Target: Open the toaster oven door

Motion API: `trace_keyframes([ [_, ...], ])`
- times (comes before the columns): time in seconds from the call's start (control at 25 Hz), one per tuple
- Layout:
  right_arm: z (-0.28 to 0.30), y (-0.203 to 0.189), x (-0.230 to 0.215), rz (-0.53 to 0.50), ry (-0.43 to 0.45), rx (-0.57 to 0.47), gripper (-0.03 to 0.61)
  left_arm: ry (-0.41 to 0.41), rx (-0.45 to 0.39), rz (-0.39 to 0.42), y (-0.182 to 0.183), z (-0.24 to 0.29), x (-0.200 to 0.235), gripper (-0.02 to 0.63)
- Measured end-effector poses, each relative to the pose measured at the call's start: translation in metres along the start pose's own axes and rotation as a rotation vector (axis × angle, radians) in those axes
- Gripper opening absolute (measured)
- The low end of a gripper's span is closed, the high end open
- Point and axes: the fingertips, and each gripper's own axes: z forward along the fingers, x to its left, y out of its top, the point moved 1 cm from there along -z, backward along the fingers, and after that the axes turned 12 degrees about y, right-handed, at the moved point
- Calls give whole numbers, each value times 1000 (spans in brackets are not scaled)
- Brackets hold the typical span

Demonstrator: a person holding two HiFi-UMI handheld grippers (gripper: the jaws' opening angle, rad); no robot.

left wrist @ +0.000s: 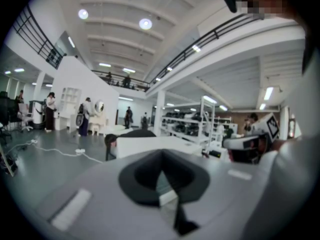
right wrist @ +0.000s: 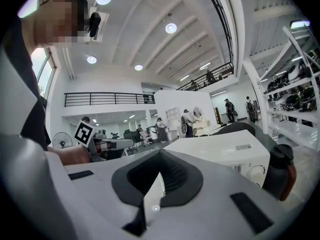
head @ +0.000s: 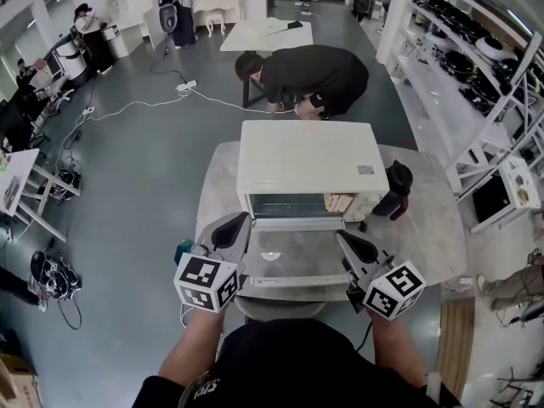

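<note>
Toaster oven door (head: pixel 285 260) lies lowered, nearly flat, between both grippers. Left gripper (head: pixel 241 222) and right gripper (head: pixel 342 239) each appear clamped on a side edge. Risk: uneven downward pressure could strain the hinges or tip the toaster oven (head: pixel 306 164) beyond the jaws toward the grippers.

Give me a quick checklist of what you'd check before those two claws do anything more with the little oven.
1. Door fully open: ok, it lies flat in front of the oven.
2. Left claw empty: ok, jaws together, nothing held.
3. Right claw empty: ok, jaws together, nothing held.
4. Jug out of the door's way: ok, it stands to the oven's right.
5. Person away from the oven: ok, crouched on the floor behind the table.
6. Oven empty inside: cannot tell, only the rack shows.
</note>
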Motion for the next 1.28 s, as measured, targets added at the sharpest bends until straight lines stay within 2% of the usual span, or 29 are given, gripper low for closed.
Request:
trace_keyframes([
  [1.28, -9, -7, -3, 30, -8, 7, -8, -24, 46, -1, -13, 1, -11, 9],
])
